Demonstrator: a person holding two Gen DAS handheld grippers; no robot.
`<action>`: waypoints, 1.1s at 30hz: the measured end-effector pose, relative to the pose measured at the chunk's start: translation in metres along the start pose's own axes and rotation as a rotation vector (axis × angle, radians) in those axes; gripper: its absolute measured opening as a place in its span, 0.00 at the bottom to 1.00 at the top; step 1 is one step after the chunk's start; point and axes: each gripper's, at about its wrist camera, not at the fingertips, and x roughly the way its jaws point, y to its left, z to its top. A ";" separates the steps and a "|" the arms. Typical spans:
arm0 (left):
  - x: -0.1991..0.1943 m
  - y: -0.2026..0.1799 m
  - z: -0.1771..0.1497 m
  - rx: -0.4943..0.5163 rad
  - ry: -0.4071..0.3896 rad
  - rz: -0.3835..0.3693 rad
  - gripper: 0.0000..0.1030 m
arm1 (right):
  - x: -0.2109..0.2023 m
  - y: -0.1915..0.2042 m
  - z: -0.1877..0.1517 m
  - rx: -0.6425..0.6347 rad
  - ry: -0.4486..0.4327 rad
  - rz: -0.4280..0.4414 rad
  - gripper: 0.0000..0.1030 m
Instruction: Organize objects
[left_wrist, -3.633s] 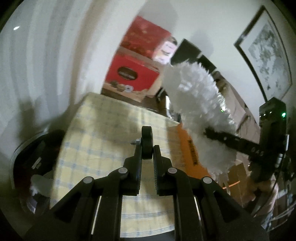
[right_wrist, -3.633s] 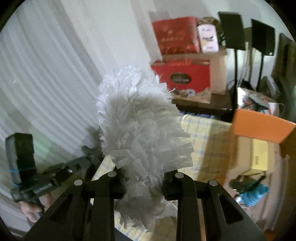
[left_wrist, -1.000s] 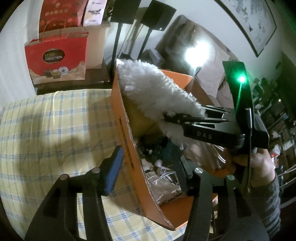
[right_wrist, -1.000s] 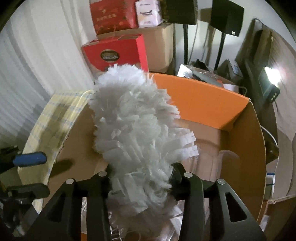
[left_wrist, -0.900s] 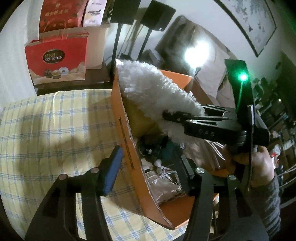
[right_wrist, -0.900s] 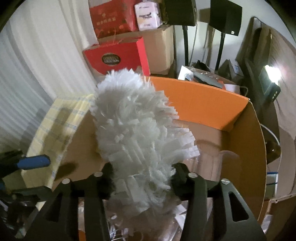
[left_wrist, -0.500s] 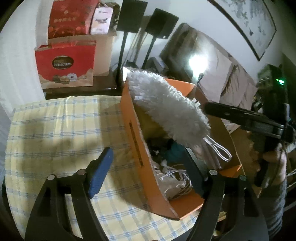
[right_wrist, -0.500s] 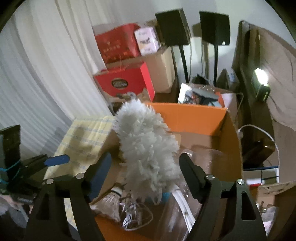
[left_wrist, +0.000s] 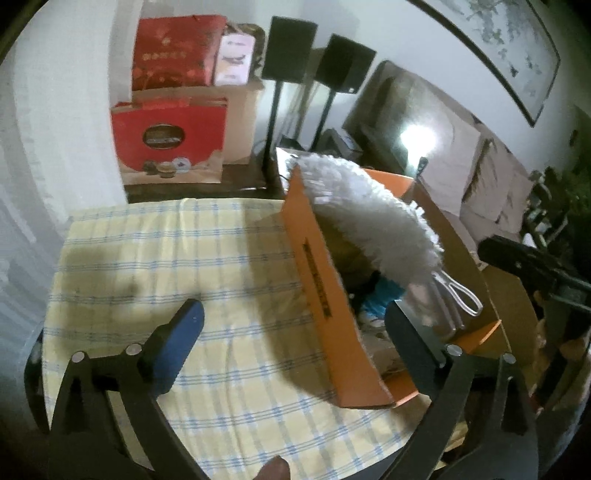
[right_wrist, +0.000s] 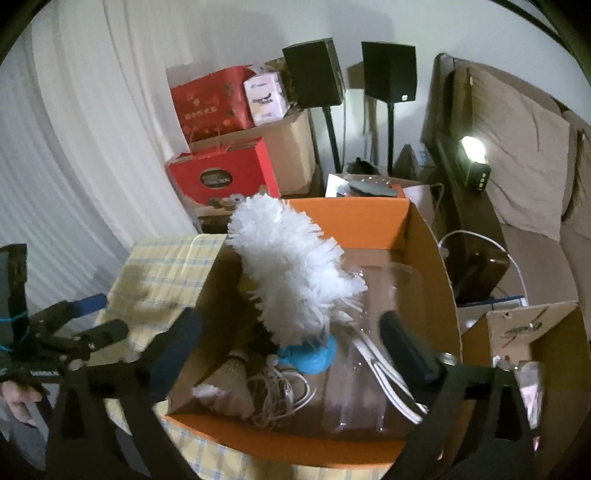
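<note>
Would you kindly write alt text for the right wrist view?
A white duster leans inside an open orange box, its fluffy head sticking up above cables and clear plastic. The open right gripper hovers empty over the box, which sits on a checked tablecloth.

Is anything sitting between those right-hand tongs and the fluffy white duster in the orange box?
Nothing visible. The right tongs stand open just above the duster, which leans in the orange box with its handle toward them.
</note>
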 end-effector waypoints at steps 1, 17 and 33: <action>-0.004 0.002 -0.001 -0.003 -0.008 0.010 0.97 | -0.002 0.002 -0.002 -0.002 -0.010 -0.008 1.00; -0.036 0.016 -0.025 0.000 -0.055 0.106 0.99 | -0.015 0.036 -0.045 0.022 -0.051 -0.096 1.00; -0.064 0.025 -0.061 -0.019 -0.085 0.212 1.00 | -0.040 0.057 -0.082 0.051 -0.117 -0.187 1.00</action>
